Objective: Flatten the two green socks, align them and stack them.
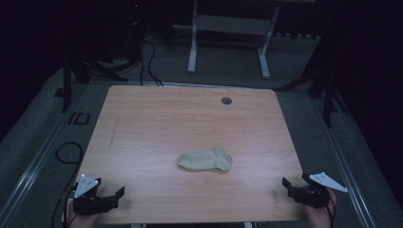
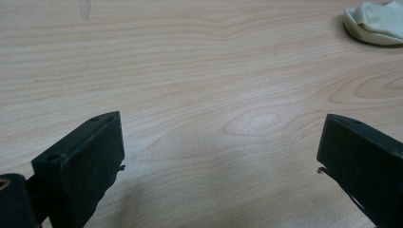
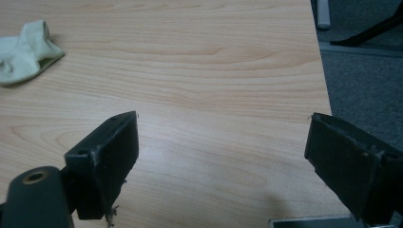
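We hold both tongs, left [image 1: 113, 195] and right [image 1: 291, 184], wide open, empty, at the counter's [image 1: 142, 118] near corners, sock [image 1: 205, 160] centred for reach

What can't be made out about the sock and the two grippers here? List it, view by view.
- Sock, high view: dim and small; weave, markings and whether it is folded cannot be told.
- Sock, left gripper view: cut off by the top right corner.
- Sock, right gripper view: cut off by the left edge.
- Left gripper and right gripper, high view: hands cut off by the bottom edge.
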A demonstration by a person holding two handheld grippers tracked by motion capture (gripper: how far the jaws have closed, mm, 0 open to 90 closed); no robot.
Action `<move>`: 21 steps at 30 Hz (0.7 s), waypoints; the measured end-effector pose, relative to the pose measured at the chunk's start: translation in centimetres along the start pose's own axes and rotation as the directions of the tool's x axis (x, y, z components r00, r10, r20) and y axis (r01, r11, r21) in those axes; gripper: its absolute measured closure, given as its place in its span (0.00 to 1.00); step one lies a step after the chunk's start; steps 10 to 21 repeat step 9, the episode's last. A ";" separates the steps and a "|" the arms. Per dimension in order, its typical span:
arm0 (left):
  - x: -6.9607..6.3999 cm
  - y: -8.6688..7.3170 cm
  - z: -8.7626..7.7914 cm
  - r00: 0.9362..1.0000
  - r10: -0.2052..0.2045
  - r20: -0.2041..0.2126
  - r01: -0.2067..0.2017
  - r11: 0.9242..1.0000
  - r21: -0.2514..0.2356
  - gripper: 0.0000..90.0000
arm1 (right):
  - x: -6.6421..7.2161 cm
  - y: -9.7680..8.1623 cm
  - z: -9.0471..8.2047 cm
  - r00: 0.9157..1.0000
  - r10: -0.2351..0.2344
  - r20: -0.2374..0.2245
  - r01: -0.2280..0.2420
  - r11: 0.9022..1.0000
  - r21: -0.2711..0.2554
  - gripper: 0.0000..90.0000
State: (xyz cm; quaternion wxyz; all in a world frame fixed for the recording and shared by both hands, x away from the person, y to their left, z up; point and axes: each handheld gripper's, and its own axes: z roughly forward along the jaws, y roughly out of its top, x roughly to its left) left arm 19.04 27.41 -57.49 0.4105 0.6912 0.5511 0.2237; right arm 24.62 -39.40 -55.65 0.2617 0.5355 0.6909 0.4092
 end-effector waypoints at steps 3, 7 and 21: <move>-0.1 0.0 -0.1 1.000 -0.010 -0.020 0.009 0.999 -0.034 0.02 | 0.2 0.0 0.2 1.000 -0.017 0.009 0.017 1.000 0.007 0.12; 0.1 -0.1 -0.3 0.998 -0.036 -0.043 0.033 0.997 -0.067 0.02 | 0.5 0.0 0.3 0.999 -0.043 0.008 0.043 0.999 0.012 0.12; 0.2 -0.1 -0.4 0.997 -0.047 -0.061 0.042 0.996 -0.079 0.02 | 0.6 0.0 0.4 0.999 -0.053 0.010 0.053 0.998 0.017 0.12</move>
